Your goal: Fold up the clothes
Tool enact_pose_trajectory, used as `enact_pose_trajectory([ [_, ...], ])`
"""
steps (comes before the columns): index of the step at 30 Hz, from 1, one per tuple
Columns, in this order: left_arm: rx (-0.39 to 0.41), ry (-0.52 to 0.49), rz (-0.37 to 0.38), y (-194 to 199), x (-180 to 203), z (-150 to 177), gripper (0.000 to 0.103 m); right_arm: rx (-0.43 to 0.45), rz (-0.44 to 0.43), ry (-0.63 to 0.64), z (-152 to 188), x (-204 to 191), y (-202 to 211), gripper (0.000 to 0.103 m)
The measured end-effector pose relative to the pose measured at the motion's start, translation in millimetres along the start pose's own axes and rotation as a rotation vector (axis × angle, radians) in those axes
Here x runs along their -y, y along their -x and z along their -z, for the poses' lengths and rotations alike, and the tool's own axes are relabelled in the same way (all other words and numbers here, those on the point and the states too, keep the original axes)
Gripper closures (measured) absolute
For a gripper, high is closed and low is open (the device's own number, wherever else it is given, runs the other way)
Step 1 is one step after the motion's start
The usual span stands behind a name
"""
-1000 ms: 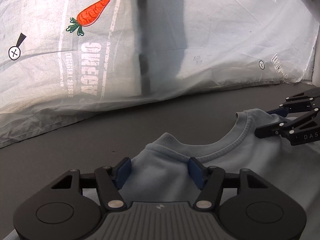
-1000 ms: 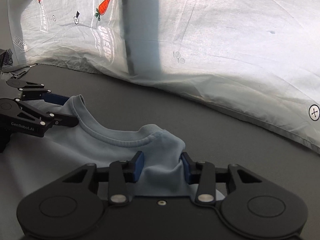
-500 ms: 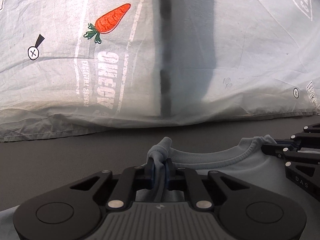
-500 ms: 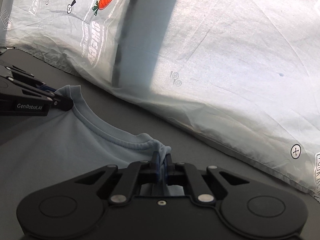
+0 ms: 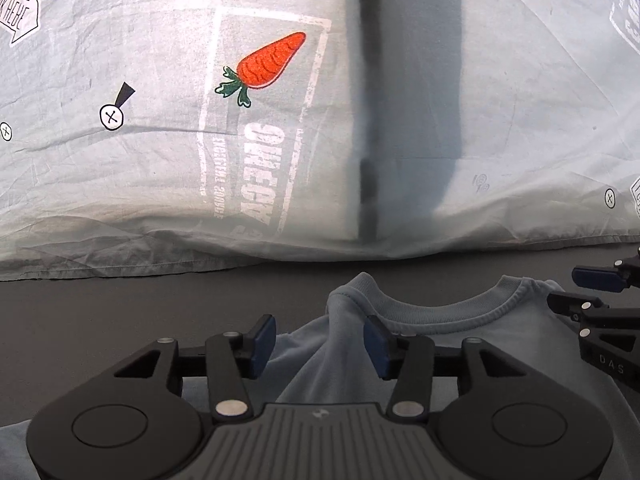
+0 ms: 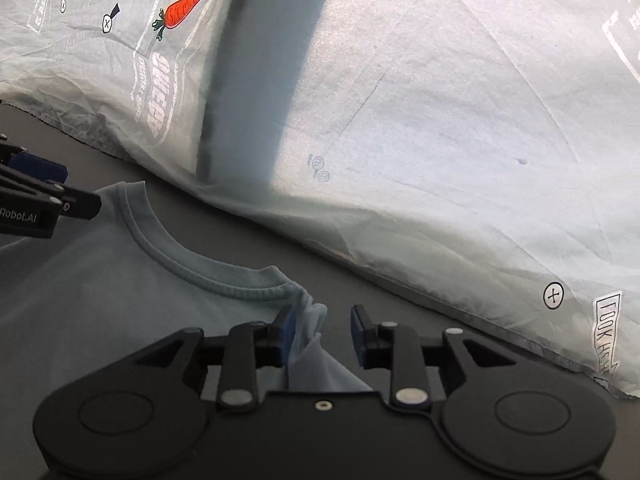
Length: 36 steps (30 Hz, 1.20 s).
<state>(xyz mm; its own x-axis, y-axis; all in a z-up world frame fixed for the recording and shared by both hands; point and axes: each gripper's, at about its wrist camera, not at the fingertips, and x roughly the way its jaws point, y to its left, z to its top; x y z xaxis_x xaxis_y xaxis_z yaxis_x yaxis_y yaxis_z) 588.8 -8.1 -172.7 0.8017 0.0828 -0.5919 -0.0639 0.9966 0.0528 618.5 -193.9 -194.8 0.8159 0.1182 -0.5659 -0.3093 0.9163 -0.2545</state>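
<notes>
Opening, both jaws release the shirt (image 5: 460, 332); only right view shows "LOOK HERE" label (image 6: 606, 334).

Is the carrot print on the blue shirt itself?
No, the carrot print sits on the pale printed sheet behind, while the blue shirt on the dark surface looks plain.

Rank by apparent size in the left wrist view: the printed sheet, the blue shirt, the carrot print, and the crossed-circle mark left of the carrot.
1. Printed sheet, filling the upper half.
2. Blue shirt, partly hidden by the gripper, so its true extent is unsure.
3. Carrot print.
4. Crossed-circle mark.
</notes>
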Motion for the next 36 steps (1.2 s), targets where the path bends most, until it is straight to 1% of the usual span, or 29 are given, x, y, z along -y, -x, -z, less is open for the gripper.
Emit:
enact_pose_trajectory([
  [1,0.001,0.013,-0.005,16,-6,0,0.035,0.022,0.001,-0.066,1,10,16,0.065],
  [2,-0.006,0.019,-0.014,35,-13,4,0.03,0.025,0.024,-0.094,8,18,37,0.059],
  [4,-0.046,0.019,-0.033,75,-24,20,0.028,0.028,0.071,-0.146,23,34,80,0.058],
  [5,-0.083,0.013,-0.042,92,-28,31,0.025,0.014,0.102,-0.143,36,40,103,0.058],
  [7,-0.163,0.006,-0.069,121,-33,58,0.023,-0.027,0.154,-0.128,62,48,142,0.058],
  [8,-0.205,0.007,-0.077,134,-36,72,0.022,-0.064,0.185,-0.138,81,52,167,0.058],
  [9,-0.249,0.014,-0.082,144,-38,87,0.021,-0.1,0.195,-0.176,97,58,186,0.058],
  [11,-0.341,0.054,-0.105,158,-43,117,0.02,-0.163,0.181,-0.32,127,71,216,0.062],
  [12,-0.383,0.07,-0.115,162,-43,129,0.02,-0.188,0.18,-0.398,140,77,230,0.062],
  [13,-0.404,0.088,-0.123,166,-43,138,0.02,-0.205,0.182,-0.45,149,80,238,0.062],
  [14,-0.411,0.111,-0.133,170,-44,143,0.017,-0.228,0.181,-0.524,163,84,244,0.063],
  [15,-0.417,0.133,-0.143,174,-45,149,0.014,-0.237,0.174,-0.569,170,87,248,0.063],
  [17,-0.428,0.192,-0.149,178,-49,154,0.012,-0.223,0.151,-0.682,184,94,252,0.063],
  [18,-0.435,0.221,-0.156,176,-52,155,0.006,-0.215,0.139,-0.738,191,98,254,0.063],
  [19,-0.445,0.236,-0.174,172,-53,156,0.002,-0.204,0.129,-0.805,197,103,252,0.063],
  [20,-0.449,0.244,-0.183,169,-53,156,0.0,-0.194,0.123,-0.853,201,108,250,0.063],
  [23,-0.464,0.246,-0.176,167,-54,153,0.0,-0.152,0.102,-0.991,207,121,242,0.063],
  [25,-0.463,0.238,-0.17,167,-54,153,0.0,-0.137,0.092,-1.054,206,125,235,0.063],
  [29,-0.453,0.23,-0.164,168,-53,155,0.0,-0.13,0.057,-1.273,215,132,216,0.061],
  [30,-0.453,0.228,-0.162,168,-54,155,0.0,-0.111,0.059,-1.31,218,132,215,0.061],
  [33,-0.451,0.221,-0.154,167,-54,154,0.0,-0.103,0.065,-1.369,220,134,212,0.062],
  [36,-0.449,0.217,-0.151,166,-54,154,0.0,-0.122,0.095,-1.435,218,135,209,0.066],
])
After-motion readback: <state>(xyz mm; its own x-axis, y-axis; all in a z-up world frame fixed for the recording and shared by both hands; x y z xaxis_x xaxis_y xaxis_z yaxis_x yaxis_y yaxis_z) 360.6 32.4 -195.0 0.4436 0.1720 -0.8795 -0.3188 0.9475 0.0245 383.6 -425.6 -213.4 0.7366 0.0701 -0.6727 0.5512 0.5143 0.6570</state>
